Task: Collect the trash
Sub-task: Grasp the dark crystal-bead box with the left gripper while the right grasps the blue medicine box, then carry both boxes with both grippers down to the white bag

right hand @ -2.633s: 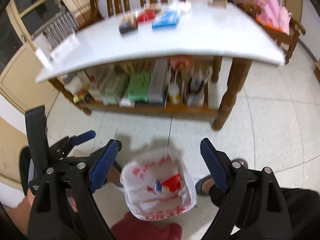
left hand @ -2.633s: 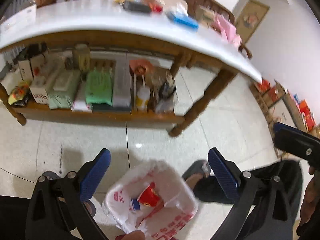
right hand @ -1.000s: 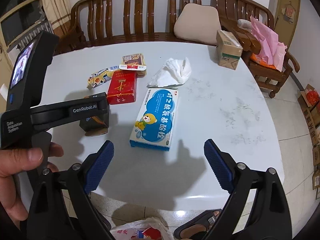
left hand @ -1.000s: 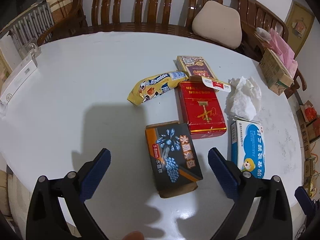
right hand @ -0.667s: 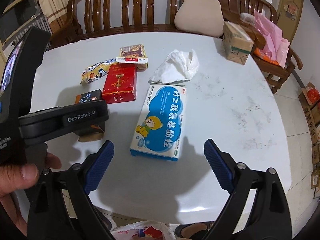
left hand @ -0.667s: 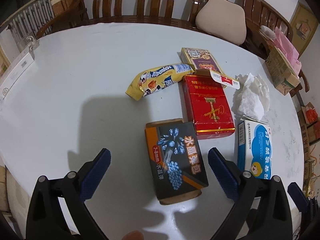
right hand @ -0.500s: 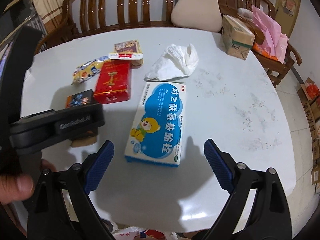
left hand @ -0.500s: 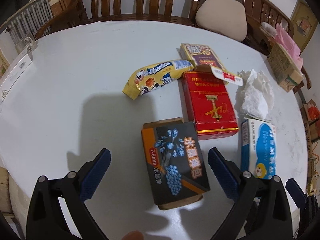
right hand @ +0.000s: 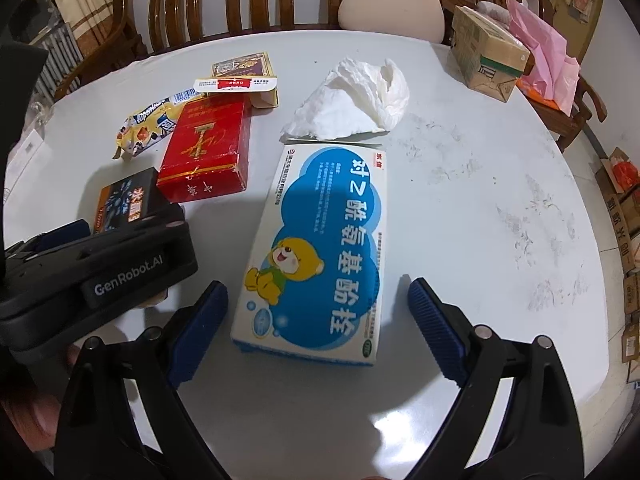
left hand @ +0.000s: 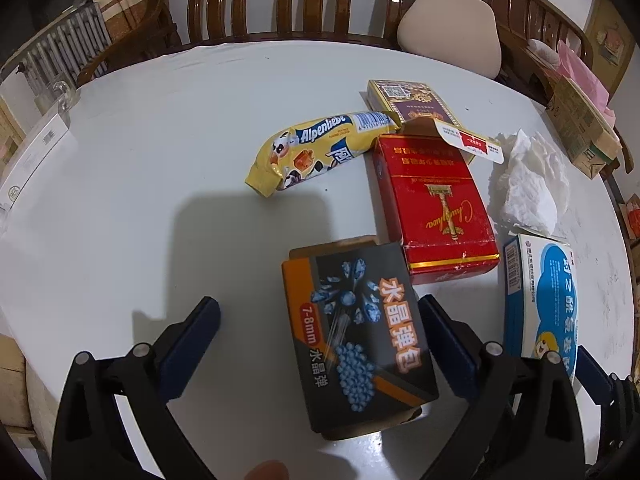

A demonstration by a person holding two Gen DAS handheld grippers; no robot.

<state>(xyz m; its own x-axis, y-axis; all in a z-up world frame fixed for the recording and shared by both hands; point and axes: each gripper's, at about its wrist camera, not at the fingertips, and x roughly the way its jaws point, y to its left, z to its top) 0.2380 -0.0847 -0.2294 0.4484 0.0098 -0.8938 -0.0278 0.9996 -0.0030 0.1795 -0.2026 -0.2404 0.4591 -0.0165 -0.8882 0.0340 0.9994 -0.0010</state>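
Litter lies on a white round table (left hand: 140, 160). In the left wrist view, a black and orange box (left hand: 360, 336) sits between the fingers of my open left gripper (left hand: 320, 320), close to the right finger. Beyond it are a red cigarette pack (left hand: 436, 208), a yellow candy wrapper (left hand: 320, 152), a gold box with its flap open (left hand: 408, 104) and a crumpled white tissue (left hand: 528, 184). My right gripper (right hand: 318, 296) is open and straddles the near end of a blue and white medicine box (right hand: 320, 248). Neither gripper holds anything.
The left tool's black housing (right hand: 100, 272) is close on the right gripper's left. A brown carton (right hand: 488, 52) stands at the table's far right edge. A wooden bench (left hand: 280, 0) with a beige cushion (left hand: 452, 28) runs behind the table. Boxes (right hand: 620, 200) sit on the floor at right.
Both grippers rose from over the floor trash bag to above the tabletop. Over the last second each moved closer, so its box now lies between its open fingers.
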